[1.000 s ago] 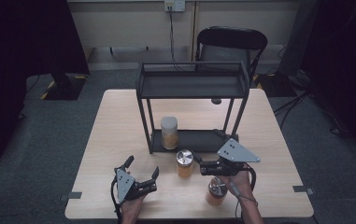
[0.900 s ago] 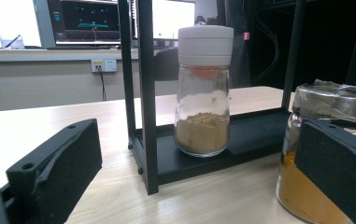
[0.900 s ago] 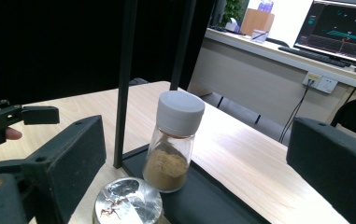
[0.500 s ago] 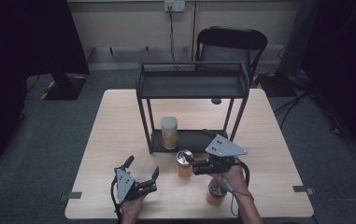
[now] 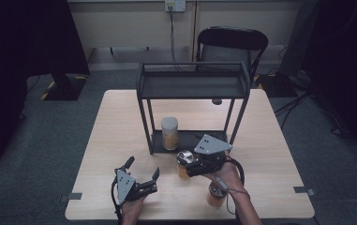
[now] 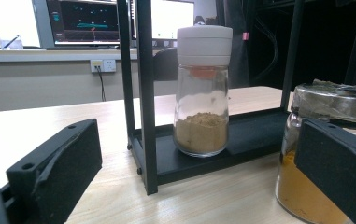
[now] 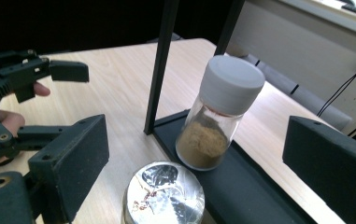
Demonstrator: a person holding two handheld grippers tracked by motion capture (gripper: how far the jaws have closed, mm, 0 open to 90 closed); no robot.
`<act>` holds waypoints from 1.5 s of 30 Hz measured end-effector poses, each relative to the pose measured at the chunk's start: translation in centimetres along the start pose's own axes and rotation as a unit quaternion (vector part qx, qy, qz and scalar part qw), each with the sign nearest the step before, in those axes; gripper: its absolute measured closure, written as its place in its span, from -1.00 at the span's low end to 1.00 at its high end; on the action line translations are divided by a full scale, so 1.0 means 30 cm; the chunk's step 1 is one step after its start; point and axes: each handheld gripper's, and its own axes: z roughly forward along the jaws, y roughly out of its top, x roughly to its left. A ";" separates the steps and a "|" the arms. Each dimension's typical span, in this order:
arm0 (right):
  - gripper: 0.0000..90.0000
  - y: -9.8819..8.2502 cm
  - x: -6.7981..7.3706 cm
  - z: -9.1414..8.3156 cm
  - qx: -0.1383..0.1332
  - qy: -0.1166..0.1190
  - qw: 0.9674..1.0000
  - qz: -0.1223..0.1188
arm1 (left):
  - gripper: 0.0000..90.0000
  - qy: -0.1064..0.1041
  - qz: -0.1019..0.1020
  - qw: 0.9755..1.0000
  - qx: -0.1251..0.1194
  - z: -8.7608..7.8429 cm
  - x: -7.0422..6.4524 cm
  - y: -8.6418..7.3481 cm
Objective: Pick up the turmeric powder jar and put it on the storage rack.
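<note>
1. Standing on the table point(image 5: 120, 122) just in front of the black rack point(image 5: 192, 86), the foil-topped jar point(image 5: 184, 161) of orange powder has the right gripper point(image 5: 190, 164) poised over it. In the right gripper view that jar point(image 7: 162, 198) sits low between the two jaws, cut off by the bottom edge, and neither pad touches it.
2. The right gripper's jaws have just been closing a little, yet they stand wide and hold nothing.
3. A white-capped jar point(image 5: 169, 133) of brown powder stands upright on the rack's bottom shelf, just behind the foil-topped one.
4. Another jar point(image 5: 215, 194) with orange contents sits near the table's front edge, half hidden under the right hand and cable.
5. The left gripper point(image 5: 143, 176) rests apart to the left, jaws spread and empty; in its own view the foil-topped jar point(image 6: 325, 154) is partly covered by one jaw.
</note>
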 end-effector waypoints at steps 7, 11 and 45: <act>-0.83 0.015 -0.013 0.017 0.019 0.010 1.000 -0.001 | -0.99 0.000 0.000 1.000 0.000 0.000 0.000 0.000; -0.79 0.036 -0.029 0.032 0.037 0.027 0.999 -0.002 | -0.99 0.000 0.000 1.000 0.000 0.000 0.000 0.000; -0.50 0.097 -0.094 0.132 0.143 0.083 0.986 -0.012 | -1.00 -0.002 -0.004 1.000 -0.003 -0.002 0.004 -0.003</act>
